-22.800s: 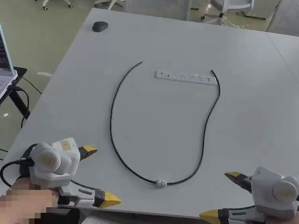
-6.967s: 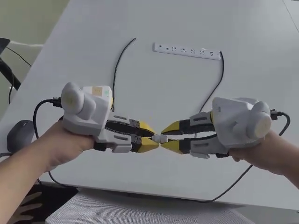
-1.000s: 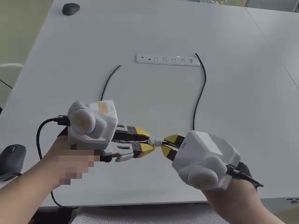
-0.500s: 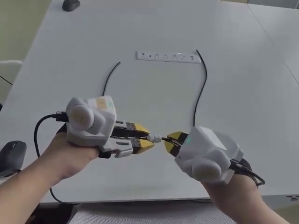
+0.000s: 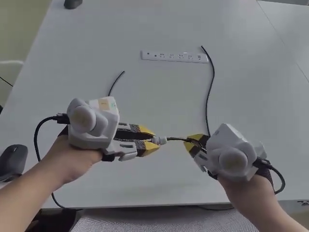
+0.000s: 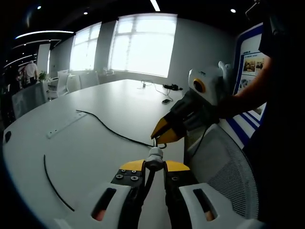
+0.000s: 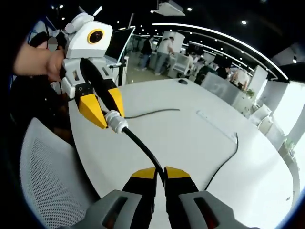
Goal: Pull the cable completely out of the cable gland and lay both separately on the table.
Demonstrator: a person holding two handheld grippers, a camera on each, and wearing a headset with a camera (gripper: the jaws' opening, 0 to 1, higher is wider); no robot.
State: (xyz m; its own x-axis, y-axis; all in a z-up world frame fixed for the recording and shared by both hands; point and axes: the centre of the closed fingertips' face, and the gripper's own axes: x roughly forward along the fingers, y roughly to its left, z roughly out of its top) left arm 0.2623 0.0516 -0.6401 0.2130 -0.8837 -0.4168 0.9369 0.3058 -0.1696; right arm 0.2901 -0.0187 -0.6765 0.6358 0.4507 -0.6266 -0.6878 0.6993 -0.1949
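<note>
- You worked at a broad white table [image 5: 251, 96].
- A white power strip [image 5: 175, 56] lay flat at its far middle.
- Two stretches of the black cable [image 5: 209, 92] rested on it, one running nearer from the strip's right end, the other to the left.
- A dark mouse [image 5: 72, 3] sat far left, a grey mouse [image 5: 10, 162] near left.

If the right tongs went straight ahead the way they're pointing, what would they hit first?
Probably the gland, held in the left tongs. The right tongs, shut on the cable, point along it toward that gland, though depth is unclear.
</note>
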